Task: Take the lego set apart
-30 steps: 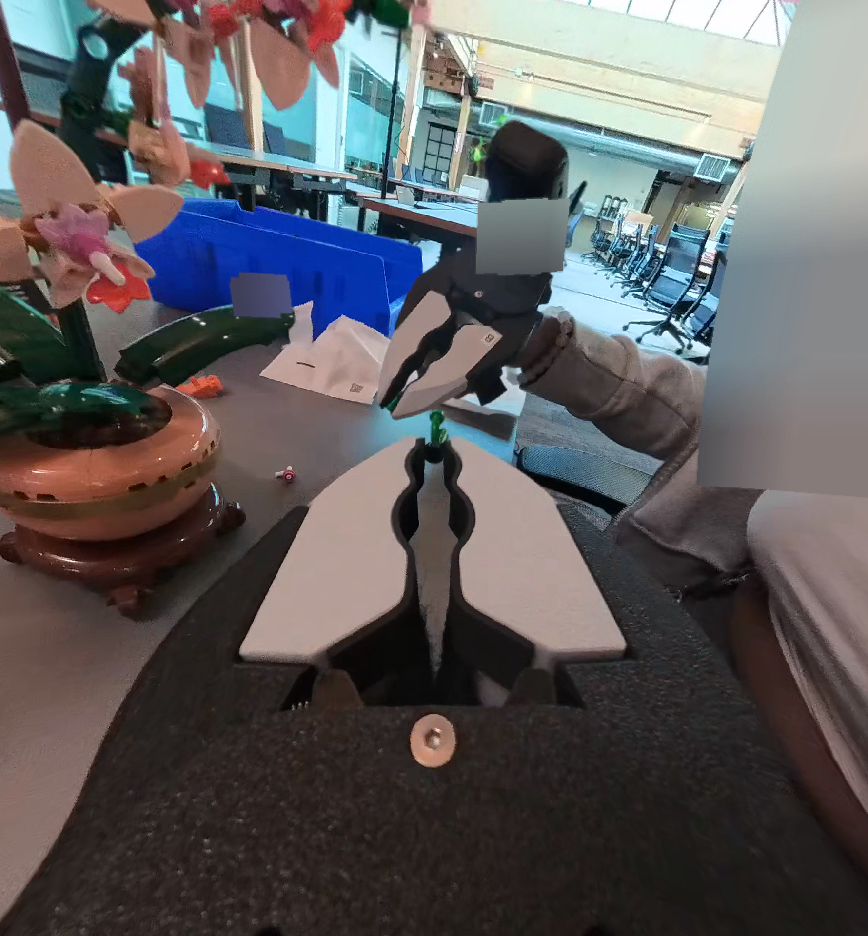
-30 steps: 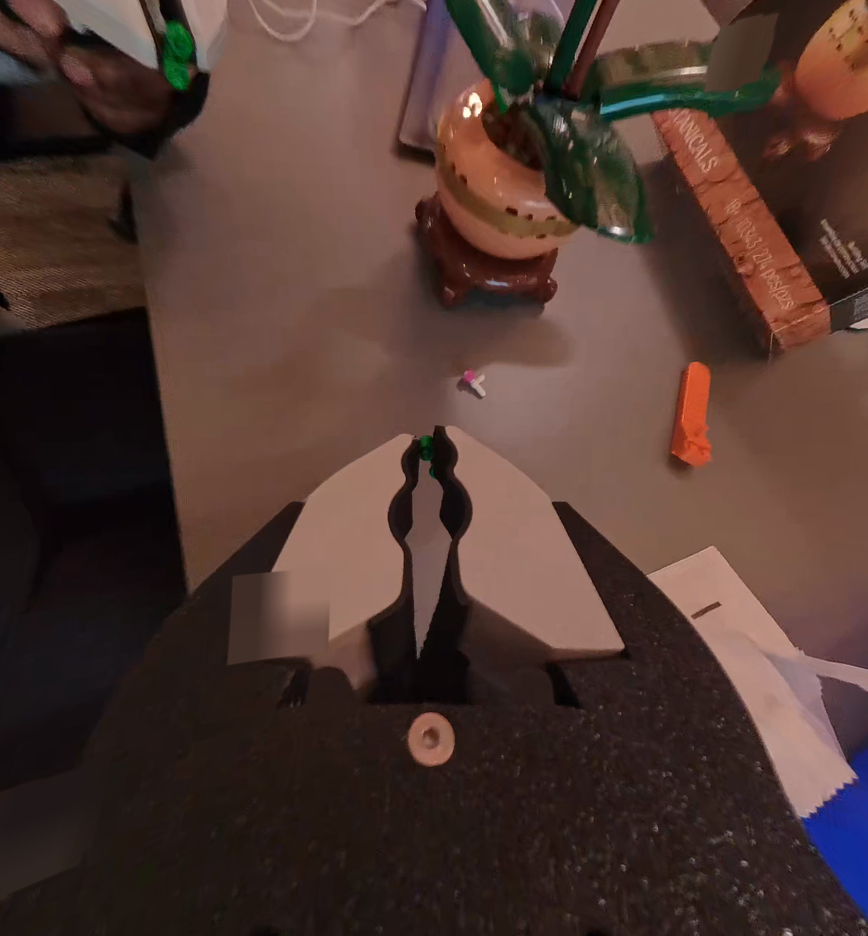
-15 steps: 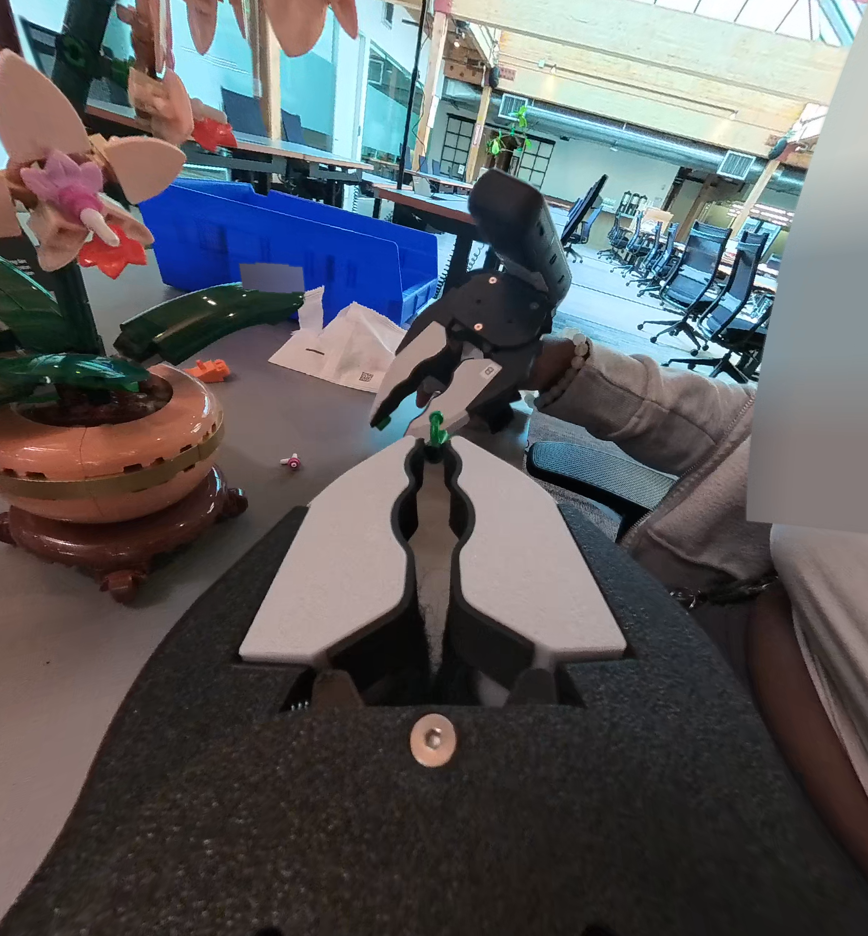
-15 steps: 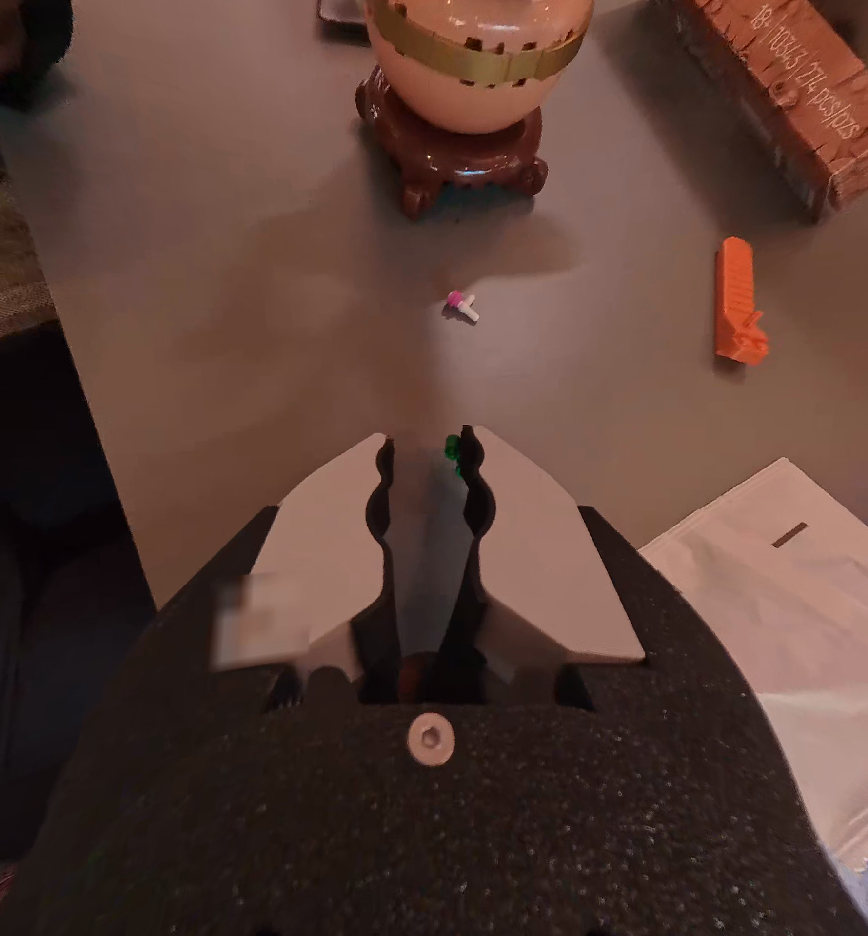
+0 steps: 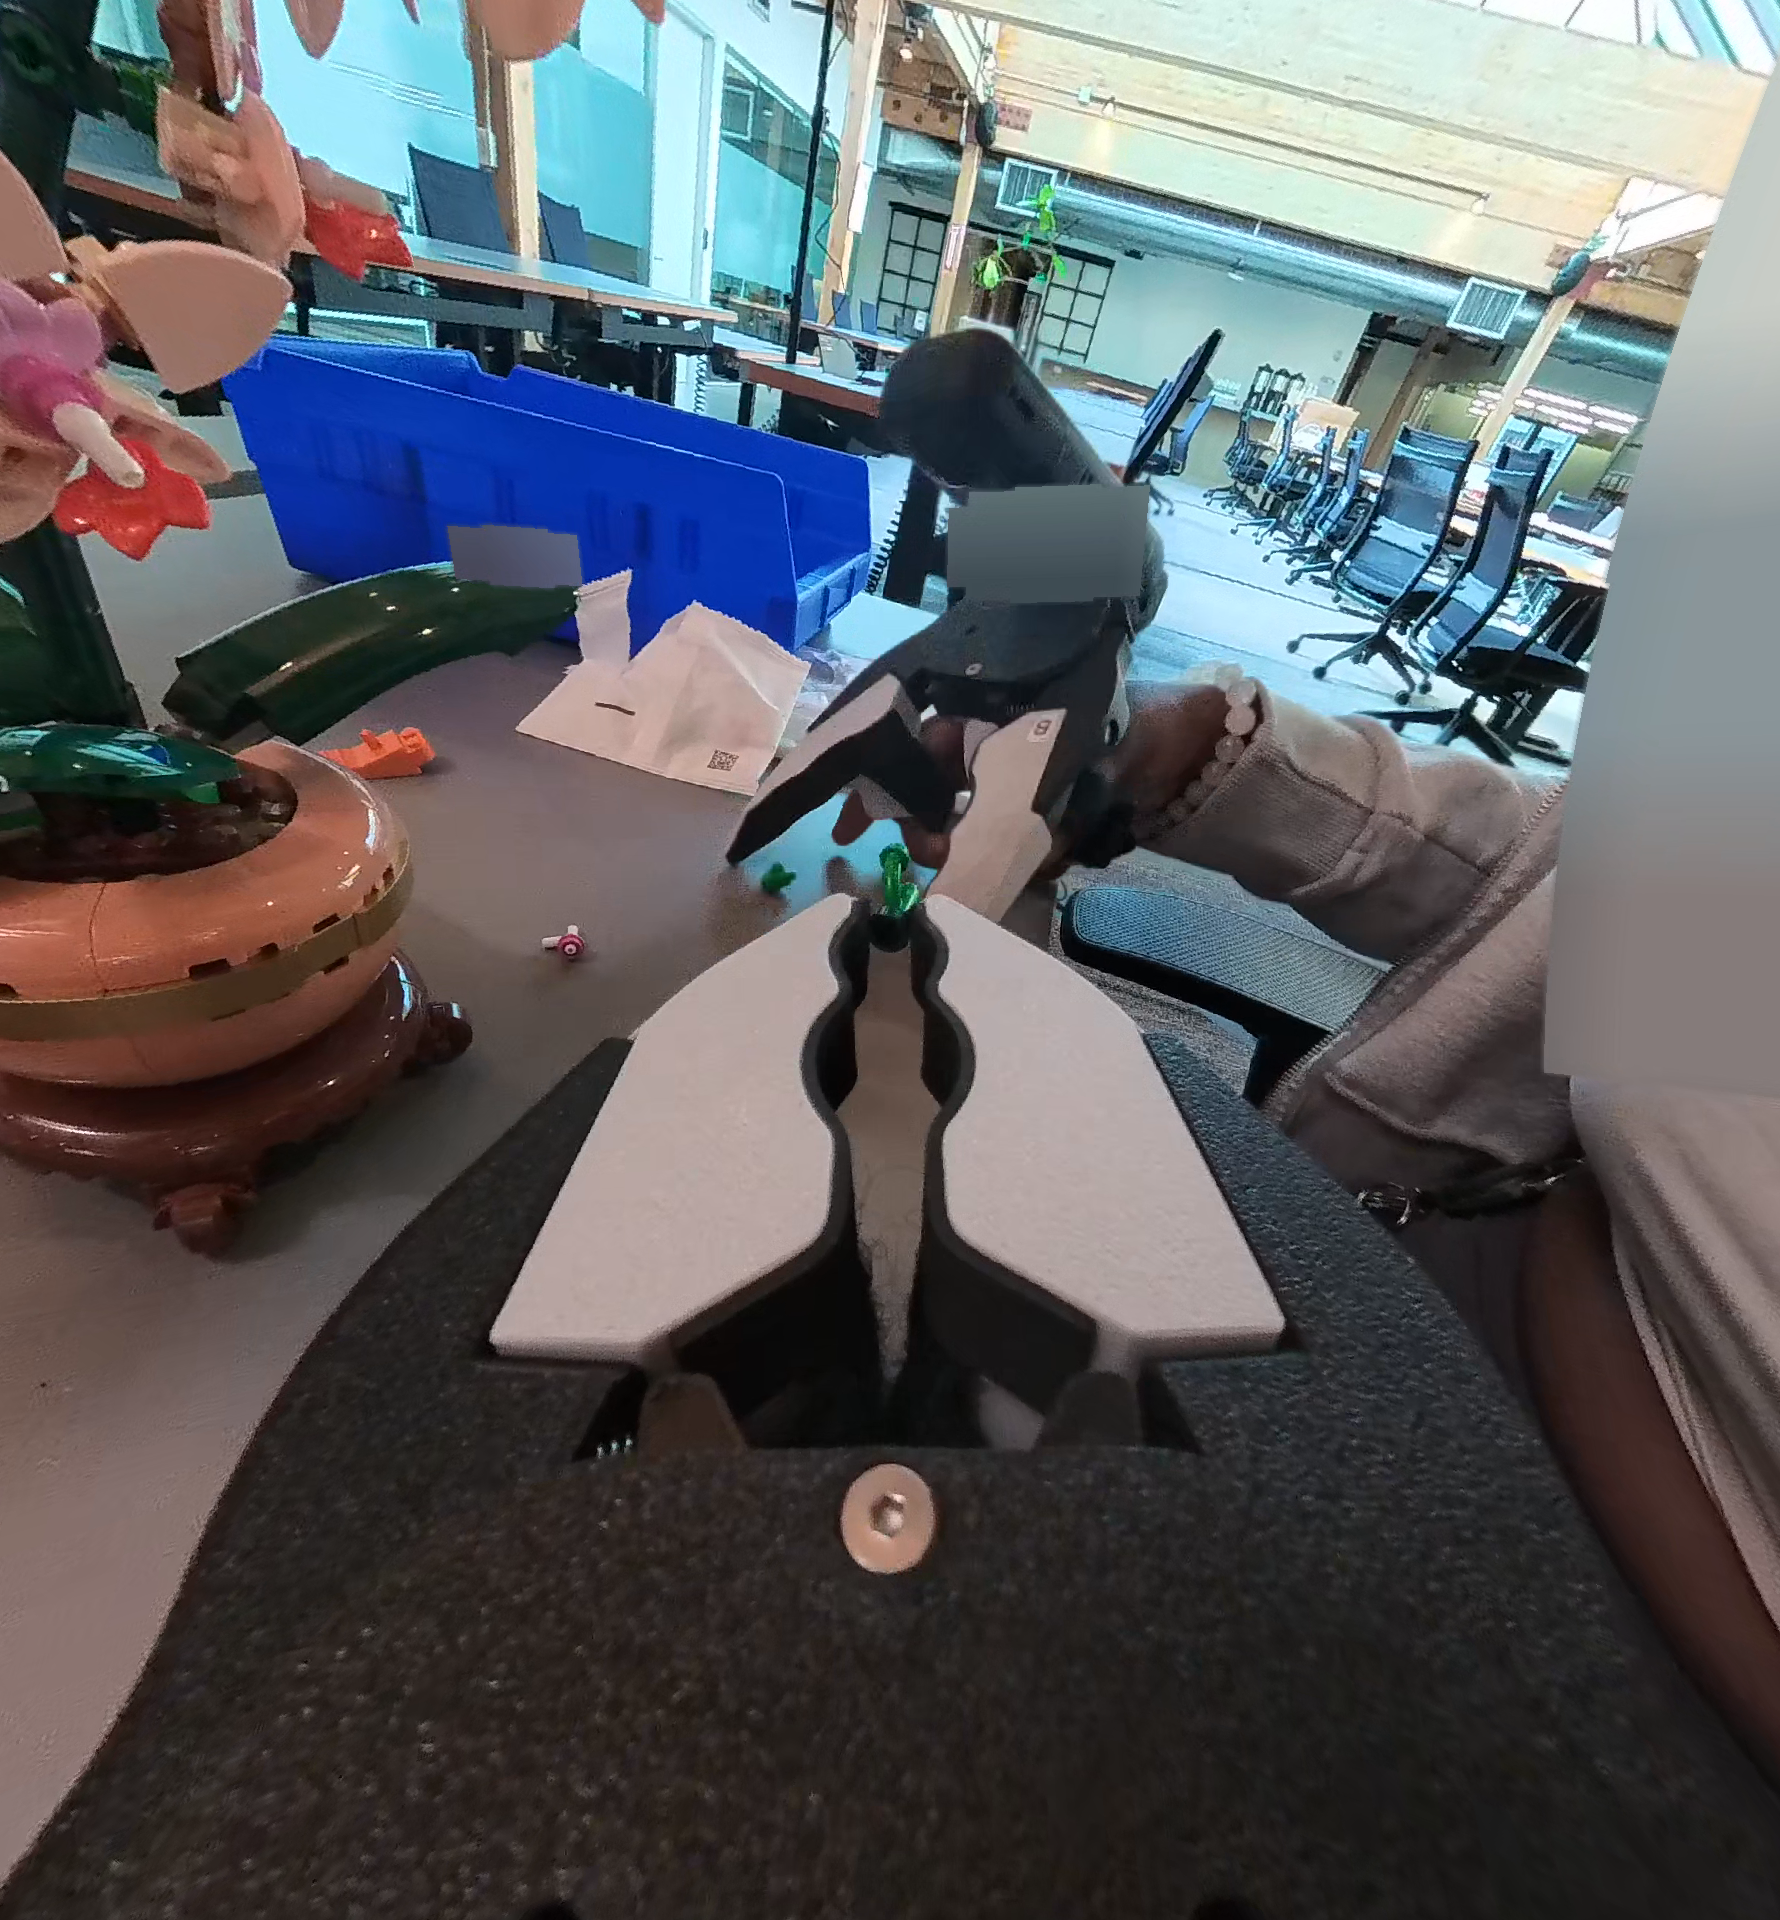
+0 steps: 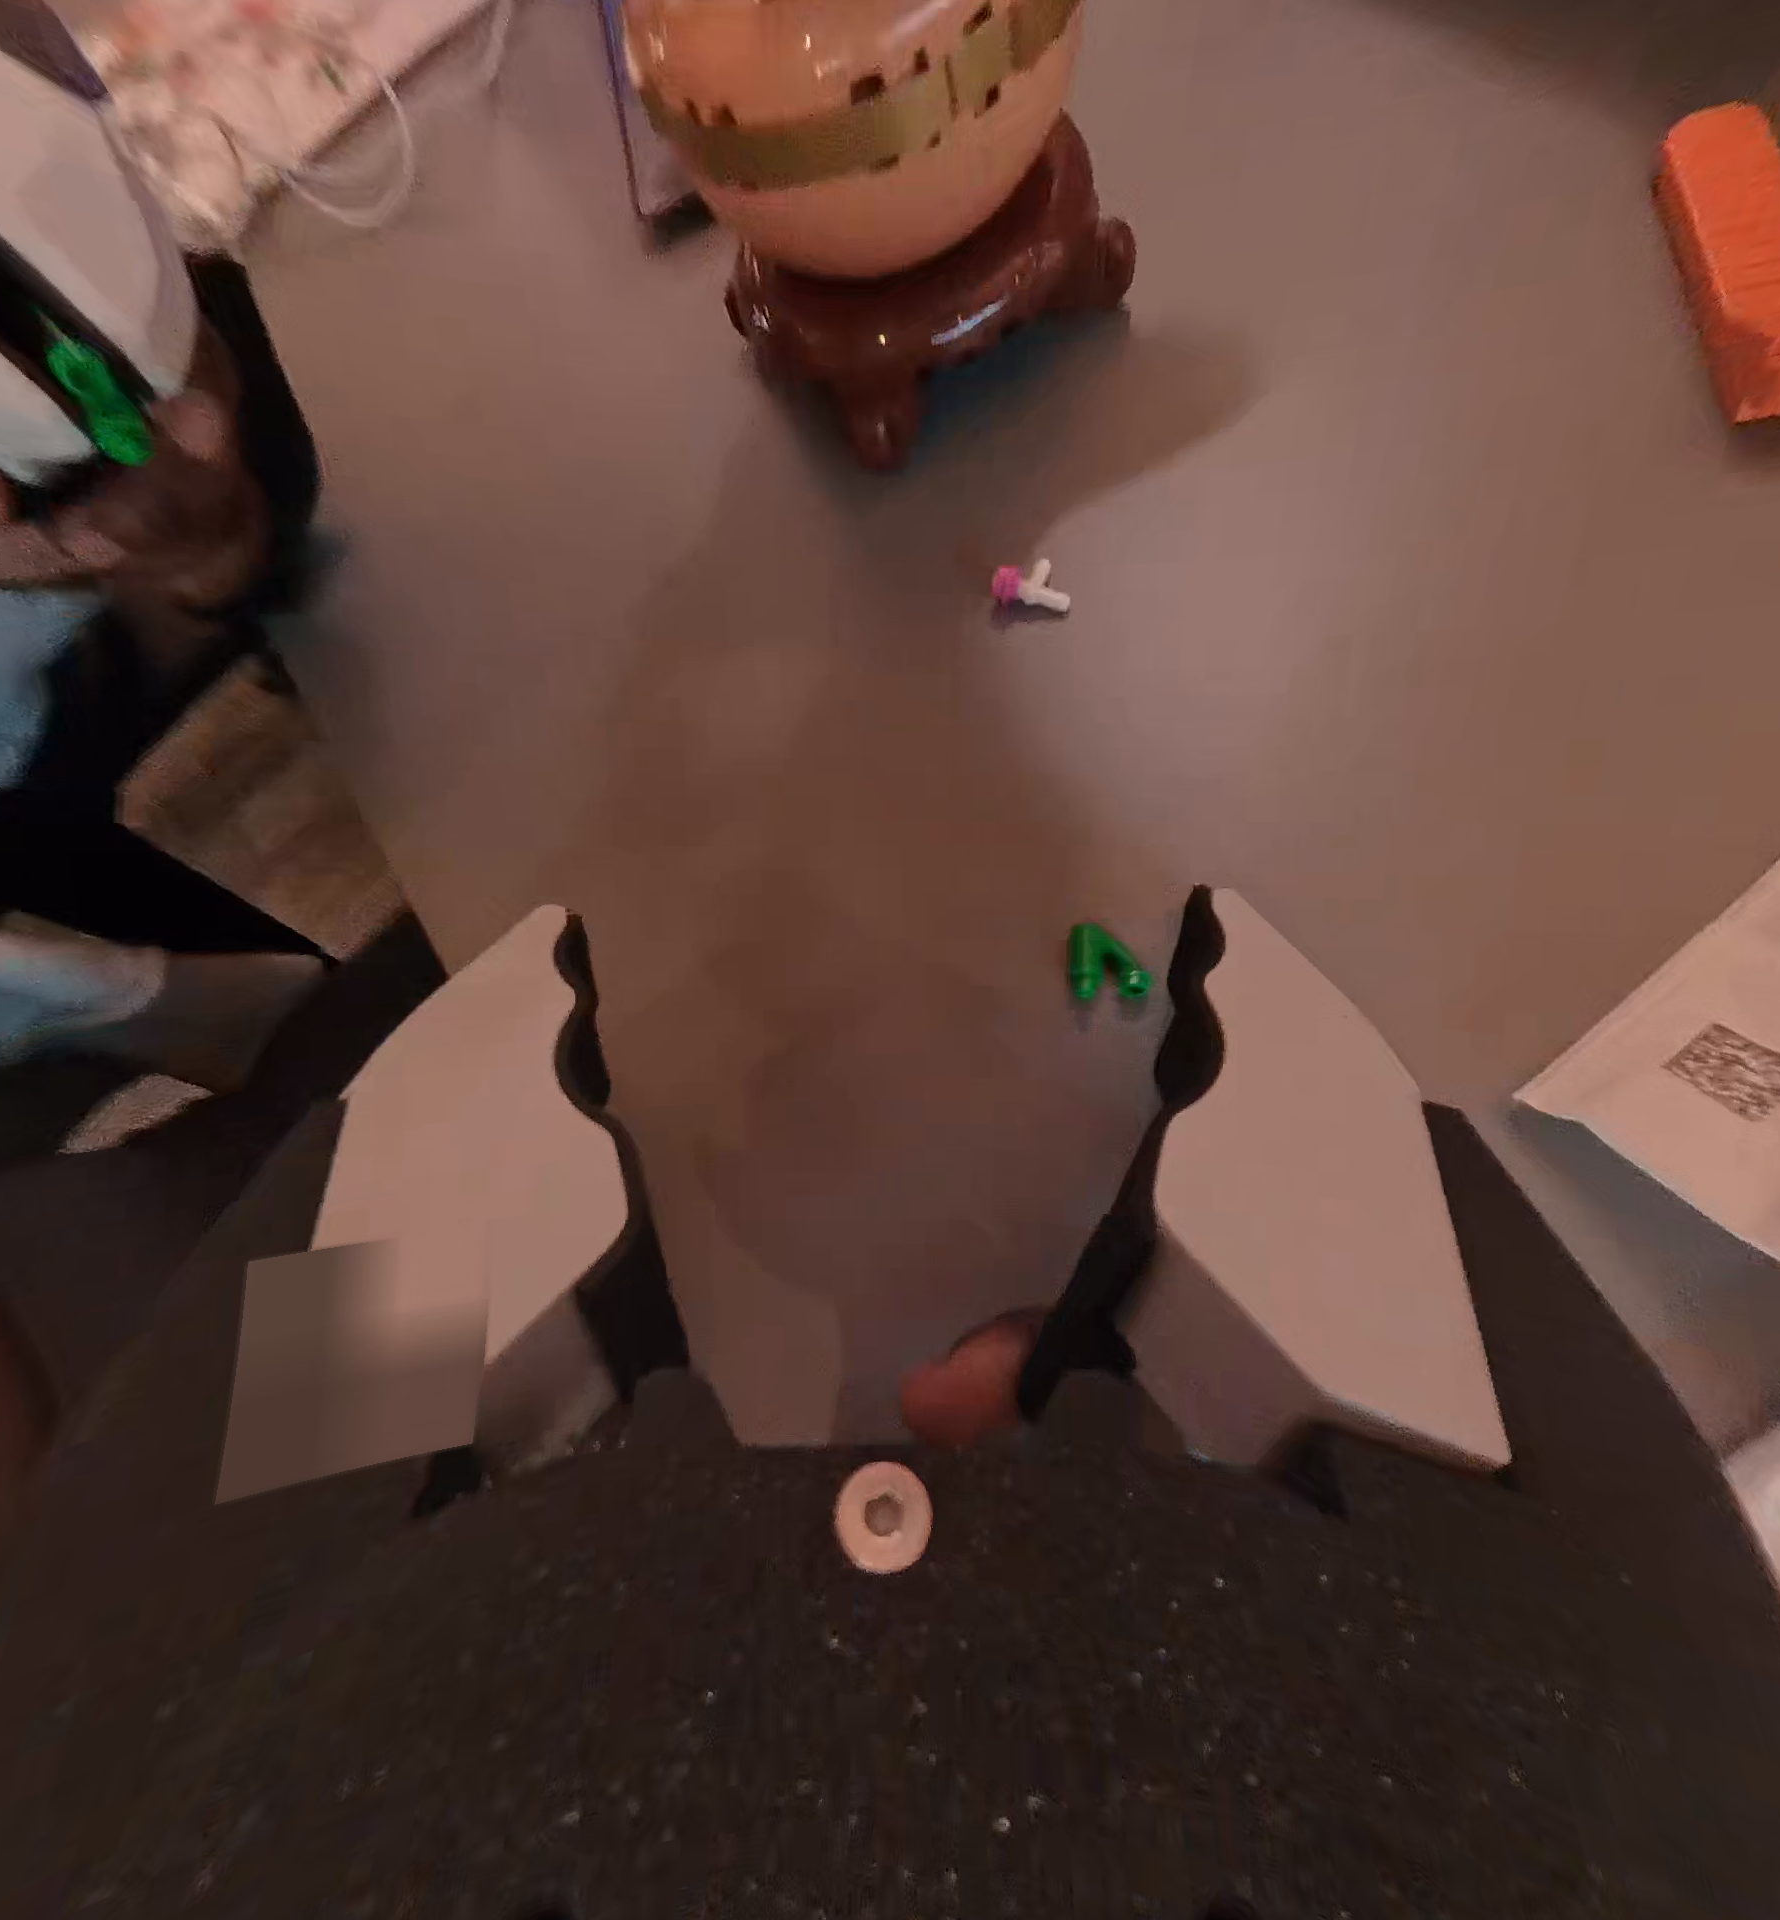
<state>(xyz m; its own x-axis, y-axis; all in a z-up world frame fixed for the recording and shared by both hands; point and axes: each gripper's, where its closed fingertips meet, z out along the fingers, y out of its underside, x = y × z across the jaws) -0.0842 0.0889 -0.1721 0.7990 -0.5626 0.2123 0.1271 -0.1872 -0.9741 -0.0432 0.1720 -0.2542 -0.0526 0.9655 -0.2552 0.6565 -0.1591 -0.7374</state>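
Note:
The lego orchid stands in its pink pot (image 5: 138, 935) on a brown base at the left; the pot also shows in the right wrist view (image 6: 865, 156). My left gripper (image 5: 891, 909) is shut on a small green stem piece (image 5: 896, 878) that sticks out of its tips, and it shows in the right wrist view (image 6: 96, 400) too. My right gripper (image 6: 884, 914) is open and empty, low over the table. A small green forked piece (image 6: 1104, 966) lies on the table just inside its right finger, and also shows in the left wrist view (image 5: 777, 878).
A tiny pink and white piece (image 6: 1029, 592) lies between my right gripper and the pot. An orange brick separator (image 6: 1759, 270) and a white paper bag (image 6: 1696, 1091) lie to the right. A blue bin (image 5: 553, 499) stands behind. A person's sleeve (image 5: 1364, 821) is at the table edge.
My right gripper has opened wide and dropped lower; the green forked piece it held now lies on the table. My left gripper stays shut on its green piece.

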